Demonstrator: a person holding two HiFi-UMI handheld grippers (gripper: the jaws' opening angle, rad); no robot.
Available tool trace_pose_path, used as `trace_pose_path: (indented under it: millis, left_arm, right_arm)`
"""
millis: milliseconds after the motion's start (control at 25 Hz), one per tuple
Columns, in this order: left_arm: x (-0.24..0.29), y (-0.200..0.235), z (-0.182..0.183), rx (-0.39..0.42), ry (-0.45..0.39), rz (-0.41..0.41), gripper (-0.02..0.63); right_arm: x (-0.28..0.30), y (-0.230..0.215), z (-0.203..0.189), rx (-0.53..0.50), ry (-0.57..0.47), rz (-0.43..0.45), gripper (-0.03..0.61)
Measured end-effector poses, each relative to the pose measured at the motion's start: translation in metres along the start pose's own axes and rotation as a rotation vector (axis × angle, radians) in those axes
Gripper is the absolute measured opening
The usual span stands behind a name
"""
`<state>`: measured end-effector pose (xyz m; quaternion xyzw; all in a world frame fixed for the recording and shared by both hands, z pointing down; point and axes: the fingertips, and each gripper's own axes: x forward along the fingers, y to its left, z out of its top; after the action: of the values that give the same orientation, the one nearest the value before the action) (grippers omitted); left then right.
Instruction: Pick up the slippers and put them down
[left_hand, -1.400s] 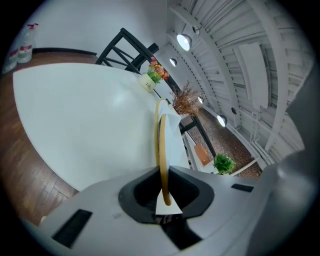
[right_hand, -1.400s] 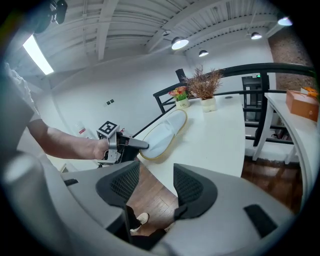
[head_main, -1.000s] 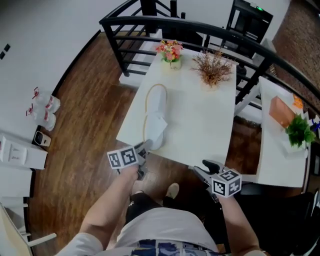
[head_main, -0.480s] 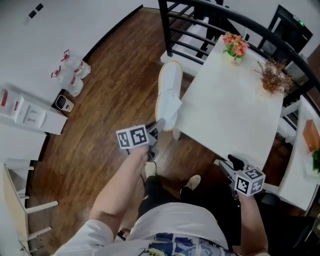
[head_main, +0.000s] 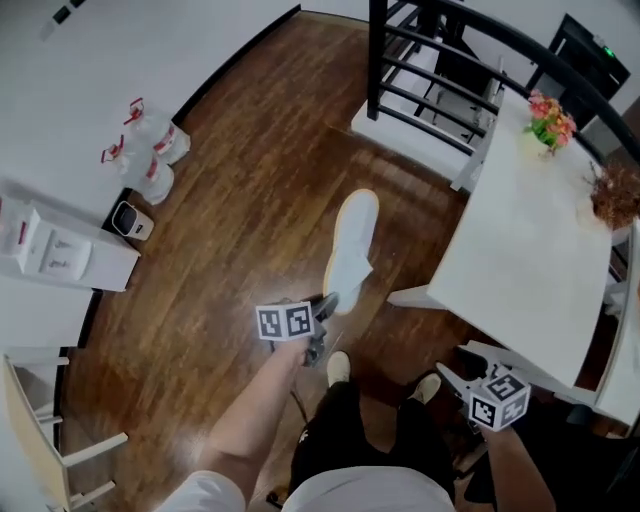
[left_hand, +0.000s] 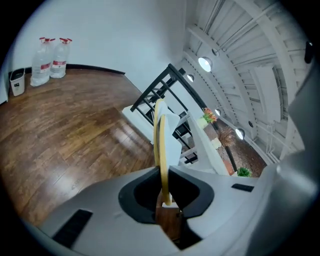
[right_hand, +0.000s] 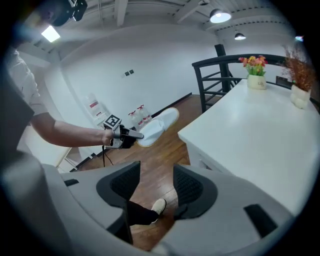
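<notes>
A white slipper (head_main: 352, 250) with a yellowish sole edge hangs above the brown wooden floor, left of the white table (head_main: 530, 250). My left gripper (head_main: 328, 300) is shut on its heel end. In the left gripper view the slipper (left_hand: 161, 135) stands on edge between the closed jaws (left_hand: 163, 187) and points away. My right gripper (head_main: 450, 362) is lower right, near the table's corner, open with nothing between its jaws (right_hand: 156, 187). The right gripper view also shows the slipper (right_hand: 157, 126) held out by the left gripper (right_hand: 131, 134). I see no second slipper.
A black railing (head_main: 430, 60) runs behind the table. Flowers in a pot (head_main: 548, 115) and a dried plant (head_main: 615, 195) stand on the table. Water bottles (head_main: 150, 150) and a white box (head_main: 50, 250) line the left wall. The person's feet (head_main: 338, 367) are below the grippers.
The slipper has been carried off the table's edge to the left and lower, and hangs over the floor. Both grippers moved with the turning person; the right one stayed empty.
</notes>
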<state>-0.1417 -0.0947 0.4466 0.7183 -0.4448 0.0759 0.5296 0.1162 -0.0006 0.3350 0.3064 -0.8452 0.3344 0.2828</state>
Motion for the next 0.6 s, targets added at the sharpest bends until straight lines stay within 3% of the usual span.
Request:
trace_pose_path:
  millis: [320,600]
  left_arm:
    - [0.102,0.159,-0.053,-0.069,0.053,0.019,0.034]
    - [0.175,0.296,-0.157,-0.083,0.084,0.033,0.034]
  right_arm:
    - [0.187,-0.015,-0.035,-0.054,0.118,0.106,0.227]
    - [0.378,-0.053,-0.148,-0.089,0.244,0.155,0.225]
